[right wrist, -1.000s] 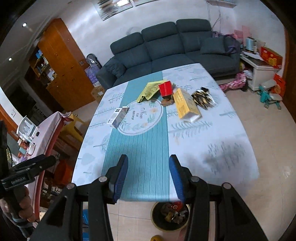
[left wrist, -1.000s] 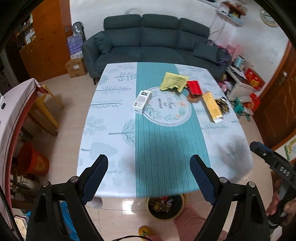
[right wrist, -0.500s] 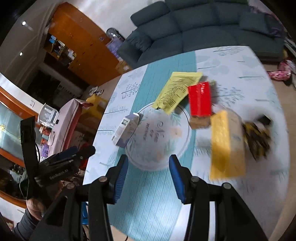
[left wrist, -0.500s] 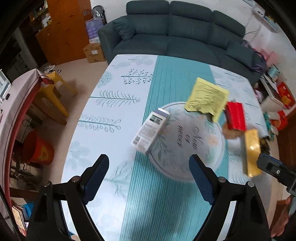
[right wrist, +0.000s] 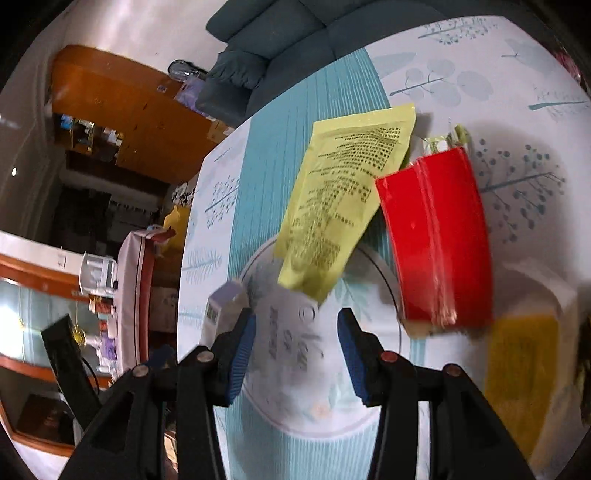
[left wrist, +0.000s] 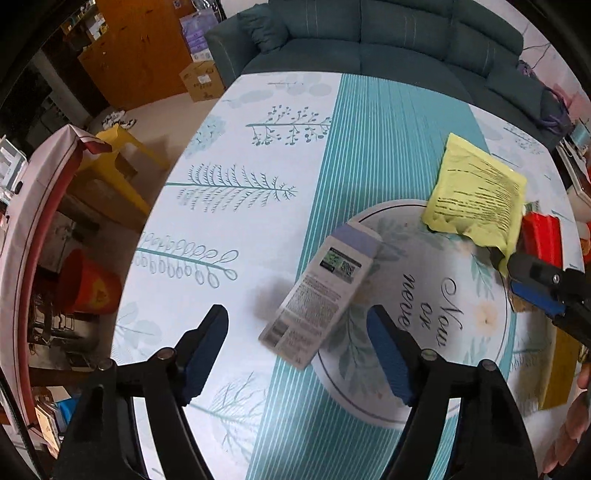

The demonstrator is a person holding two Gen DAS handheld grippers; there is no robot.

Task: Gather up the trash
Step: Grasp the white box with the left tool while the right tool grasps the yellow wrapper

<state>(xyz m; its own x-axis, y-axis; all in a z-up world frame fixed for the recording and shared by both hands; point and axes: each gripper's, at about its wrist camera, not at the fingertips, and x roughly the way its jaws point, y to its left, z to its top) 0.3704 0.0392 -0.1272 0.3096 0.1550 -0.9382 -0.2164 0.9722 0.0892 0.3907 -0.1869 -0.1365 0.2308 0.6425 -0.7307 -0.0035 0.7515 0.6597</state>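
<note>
A white and lilac carton (left wrist: 321, 295) lies flat on the table; my left gripper (left wrist: 297, 349) is open above its near end, jaws to either side. A yellow printed packet (left wrist: 476, 197) and a red box (left wrist: 541, 238) lie further right. In the right wrist view my right gripper (right wrist: 295, 345) is open and empty, hovering just short of the yellow packet (right wrist: 343, 199). The red box (right wrist: 436, 240) and a yellow-orange box (right wrist: 521, 369) lie to its right, and the carton's end (right wrist: 221, 306) shows beside the left jaw. The right gripper's body also shows in the left wrist view (left wrist: 546, 288).
The table (left wrist: 221, 236) has a teal and white leaf-print cloth. A dark sofa (left wrist: 369, 33) stands beyond it. A yellow stool (left wrist: 118, 162) and a red bin (left wrist: 88, 284) stand on the floor to the left, near a cloth-covered side table (left wrist: 33, 206).
Both grippers have moved forward over the table and lower, from its near edge to the trash. The left now hovers over the carton, the right close to the yellow packet. Both stay open.
</note>
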